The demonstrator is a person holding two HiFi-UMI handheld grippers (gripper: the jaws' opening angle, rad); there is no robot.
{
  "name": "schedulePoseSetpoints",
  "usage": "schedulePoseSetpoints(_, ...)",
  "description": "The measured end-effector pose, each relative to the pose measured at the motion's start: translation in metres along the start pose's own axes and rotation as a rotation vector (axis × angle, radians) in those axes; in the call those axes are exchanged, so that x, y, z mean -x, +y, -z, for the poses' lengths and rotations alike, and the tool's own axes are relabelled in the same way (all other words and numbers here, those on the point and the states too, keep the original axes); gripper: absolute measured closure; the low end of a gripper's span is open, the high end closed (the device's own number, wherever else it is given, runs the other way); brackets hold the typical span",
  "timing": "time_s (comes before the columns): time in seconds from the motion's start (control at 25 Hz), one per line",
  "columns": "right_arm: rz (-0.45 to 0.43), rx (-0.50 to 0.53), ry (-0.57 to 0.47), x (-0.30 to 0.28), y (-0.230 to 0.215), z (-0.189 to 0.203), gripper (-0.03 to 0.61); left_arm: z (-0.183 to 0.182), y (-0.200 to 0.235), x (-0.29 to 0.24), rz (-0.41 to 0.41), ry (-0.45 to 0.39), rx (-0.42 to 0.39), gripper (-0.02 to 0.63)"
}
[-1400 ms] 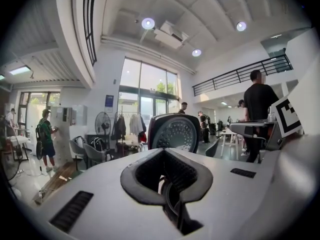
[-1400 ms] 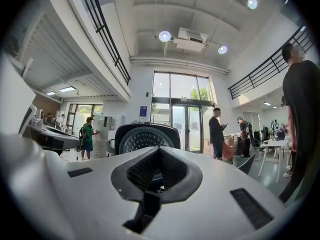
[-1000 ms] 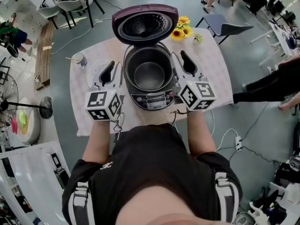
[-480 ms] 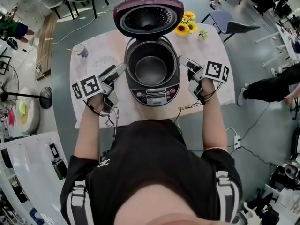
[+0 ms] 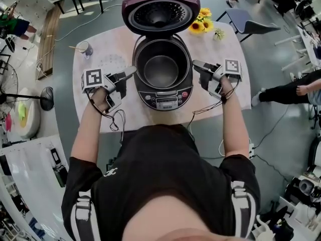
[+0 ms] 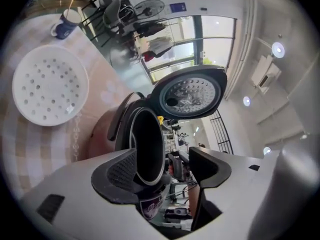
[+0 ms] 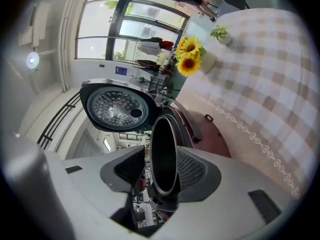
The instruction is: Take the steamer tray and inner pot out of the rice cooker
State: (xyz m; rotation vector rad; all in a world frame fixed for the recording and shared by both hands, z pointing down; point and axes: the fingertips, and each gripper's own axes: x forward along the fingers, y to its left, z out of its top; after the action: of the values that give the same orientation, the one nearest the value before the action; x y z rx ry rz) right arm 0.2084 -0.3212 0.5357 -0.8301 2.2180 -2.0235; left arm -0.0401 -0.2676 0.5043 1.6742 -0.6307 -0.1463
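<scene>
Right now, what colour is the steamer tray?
The steamer tray is white; left gripper view shows it best.

My left arm (image 5: 89, 134) and right arm (image 5: 235, 124) both reach forward, forearms bare. The left gripper (image 5: 129, 74) and right gripper (image 5: 199, 68) point inward toward each other, rolled onto their sides and tipped slightly down. Both sets of jaws have just been opening and stand apart. The cooker (image 5: 161, 92) rim lines up with each gap, and I see no pad pressing on it.
</scene>
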Motion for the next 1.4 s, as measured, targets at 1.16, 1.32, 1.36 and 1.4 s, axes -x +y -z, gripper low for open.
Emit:
schedulePoseSetpoints(1.16,0.114,0.096,0.155,-0.035,-0.033,-0.003,0.569,-0.009,0.047,-0.037,0.021,0.089,0.174,0.497)
schedulePoseSetpoints(1.32,0.139,0.118,0.162,-0.036,-0.035,-0.005,0.569,-0.008,0.059,-0.036,-0.054,0.09,0.161,0.597)
schedulePoseSetpoints(1.36,0.141,0.123,0.164,-0.037,-0.036,-0.005,0.569,-0.008,0.061,-0.035,-0.057,0.087,0.161,0.598)
schedulePoseSetpoints(1.4,0.142,0.125,0.165,-0.037,-0.036,-0.005,0.569,-0.008,0.061,-0.035,-0.058,0.085,0.161,0.598)
